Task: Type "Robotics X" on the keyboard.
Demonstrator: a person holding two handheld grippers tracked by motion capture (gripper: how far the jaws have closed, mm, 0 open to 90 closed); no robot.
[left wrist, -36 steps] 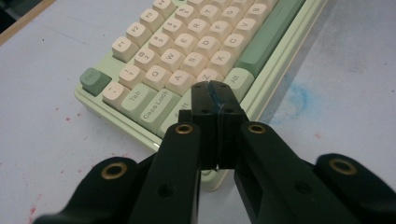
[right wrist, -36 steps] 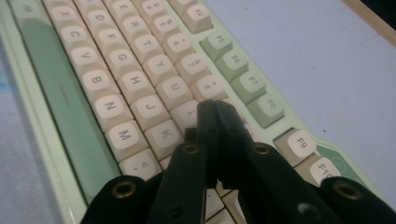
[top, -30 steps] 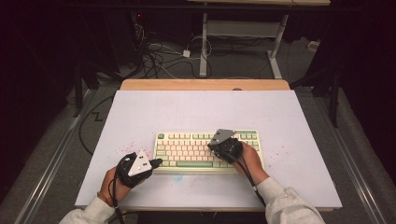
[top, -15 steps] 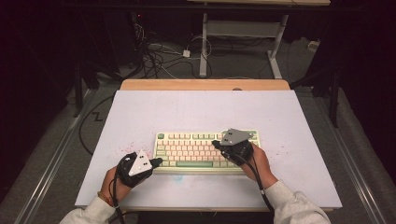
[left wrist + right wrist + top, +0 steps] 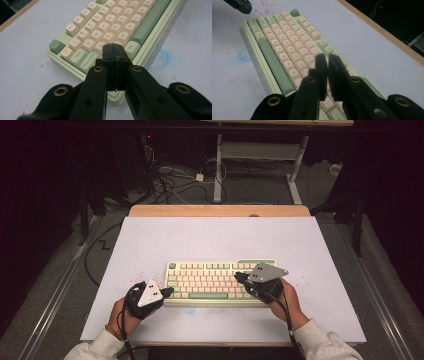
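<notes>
High view shows the left gripper (image 5: 167,291) at the keyboard's (image 5: 210,279) left end on the counter (image 5: 200,240), fingers (image 5: 110,53) together over Caps Lock and Alt. Farther right, the right gripper (image 5: 239,277) has drifted rightward, fingers barely apart, empty, probably seeking another key.

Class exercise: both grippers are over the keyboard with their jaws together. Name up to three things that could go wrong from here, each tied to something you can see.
1. The left gripper has shut jaws wider than one keycap, over the keyboard's left edge; it might press two keys.
2. The right gripper shows a slight gap; a keycap edge might catch there.
3. The keyboard lies loose on the table; a slanted push might slide it.
</notes>
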